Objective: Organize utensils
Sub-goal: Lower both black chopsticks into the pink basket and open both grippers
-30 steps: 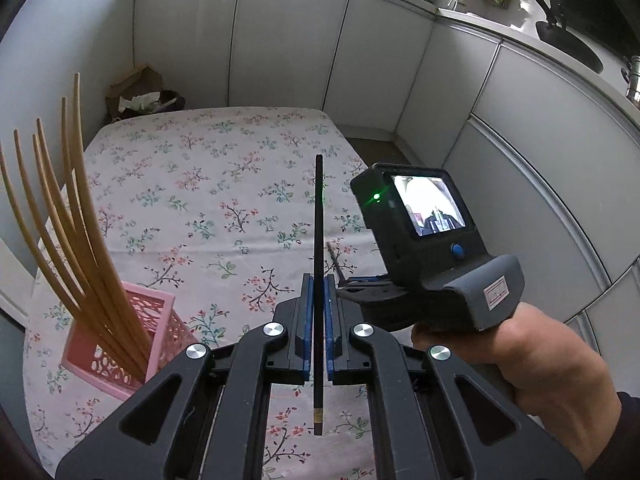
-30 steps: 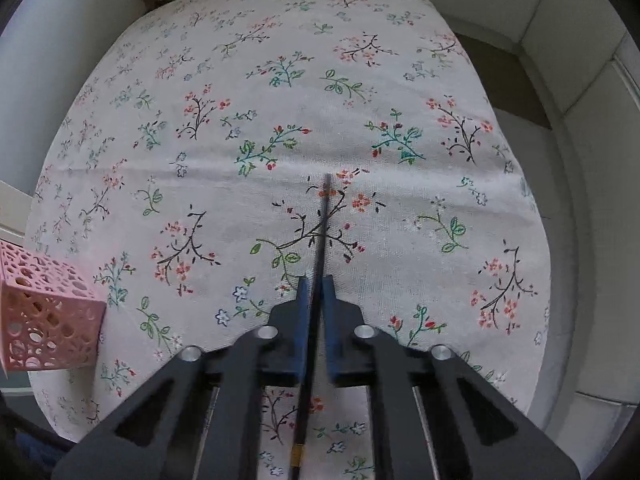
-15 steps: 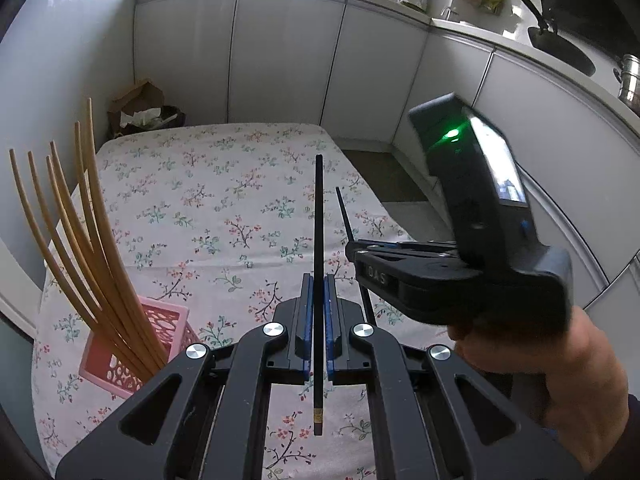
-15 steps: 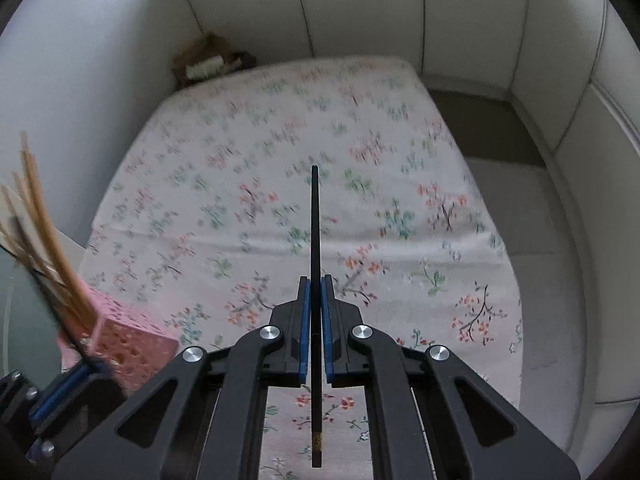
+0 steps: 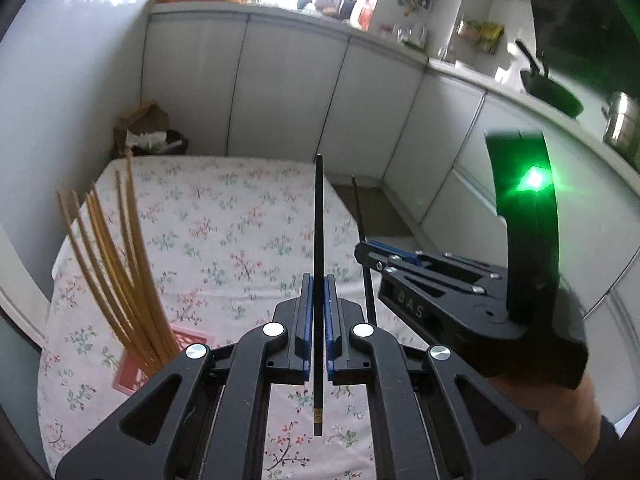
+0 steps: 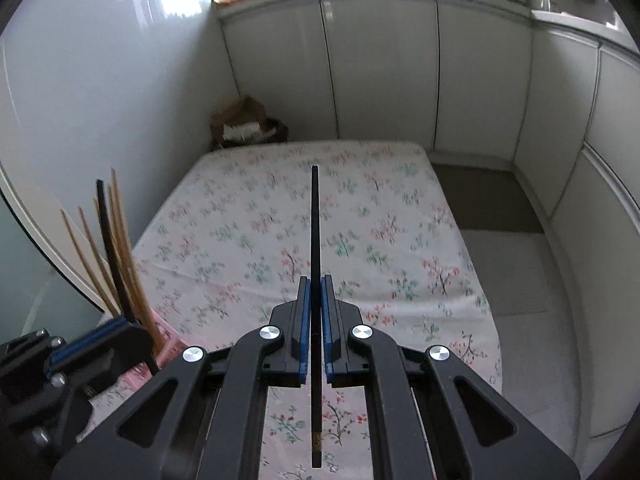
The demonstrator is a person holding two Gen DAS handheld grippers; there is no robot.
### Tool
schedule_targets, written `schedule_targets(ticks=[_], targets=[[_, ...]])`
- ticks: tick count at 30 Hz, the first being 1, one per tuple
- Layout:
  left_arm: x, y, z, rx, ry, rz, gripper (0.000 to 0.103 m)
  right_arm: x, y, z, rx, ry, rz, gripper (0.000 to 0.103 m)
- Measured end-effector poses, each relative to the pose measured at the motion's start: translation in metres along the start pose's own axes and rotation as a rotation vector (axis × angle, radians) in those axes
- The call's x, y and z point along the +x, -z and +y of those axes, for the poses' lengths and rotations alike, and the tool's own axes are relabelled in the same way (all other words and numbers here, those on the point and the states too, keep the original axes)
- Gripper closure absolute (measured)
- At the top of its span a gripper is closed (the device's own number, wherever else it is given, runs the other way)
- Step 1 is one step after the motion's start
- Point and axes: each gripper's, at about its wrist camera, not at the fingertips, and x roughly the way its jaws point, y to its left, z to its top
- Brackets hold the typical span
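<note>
Left wrist view: your left gripper (image 5: 319,280) is clamped on a black chopstick (image 5: 318,220) that runs straight up the centre of the frame. At right, your right gripper (image 5: 366,250) pinches a second black chopstick (image 5: 360,216), with your hand (image 5: 560,408) below it at lower right. At lower left a pink perforated basket (image 5: 132,376) on the floral tablecloth (image 5: 224,216) holds a fan of wooden chopsticks (image 5: 112,264).

Right wrist view: your right gripper (image 6: 316,284) is closed on its black chopstick (image 6: 315,220), frame centre. Your left gripper (image 6: 100,326) sits at lower left, just in front of the basket (image 6: 170,350) and the wooden chopsticks (image 6: 120,248).
</note>
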Motion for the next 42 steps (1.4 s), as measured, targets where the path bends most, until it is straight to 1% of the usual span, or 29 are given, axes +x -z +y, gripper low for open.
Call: schedule_targets(ticks=[5,7,10,15,19,23,25,32,38,42], targets=[[-0.024,-0.012,0.015,-0.014,-0.015,-0.096,0.099,-0.013,-0.005,0.005,0.012,-0.044,-0.065,0.098],[-0.03,-0.016,0.022,-0.029,-0.024,-0.121,0.099,-0.016,-0.007,0.007,0.017,-0.06,-0.089,0.098],[-0.037,-0.02,0.036,-0.046,-0.067,-0.165,0.099,-0.023,-0.01,0.013,0.021,-0.084,-0.141,0.098],[-0.04,-0.018,0.057,-0.078,-0.114,-0.192,0.099,-0.026,-0.012,0.021,0.037,-0.133,-0.185,0.098],[-0.041,-0.014,0.066,-0.063,-0.173,-0.209,0.099,-0.025,-0.011,0.033,0.028,-0.178,-0.215,0.098],[-0.039,-0.009,0.079,-0.072,-0.205,-0.207,0.099,-0.02,-0.009,0.05,0.029,-0.221,-0.231,0.098],[-0.038,-0.006,0.082,-0.068,-0.232,-0.209,0.099,-0.015,-0.008,0.058,0.034,-0.241,-0.239,0.098],[-0.032,0.001,0.097,-0.082,-0.271,-0.207,0.099,-0.014,-0.006,0.08,0.059,-0.301,-0.307,0.097],[-0.021,0.007,0.1,-0.087,-0.275,-0.161,0.099,-0.004,-0.003,0.099,0.017,-0.307,-0.331,0.097],[-0.013,0.014,0.102,-0.089,-0.277,-0.094,0.098,-0.001,0.002,0.108,-0.023,-0.292,-0.329,0.097]])
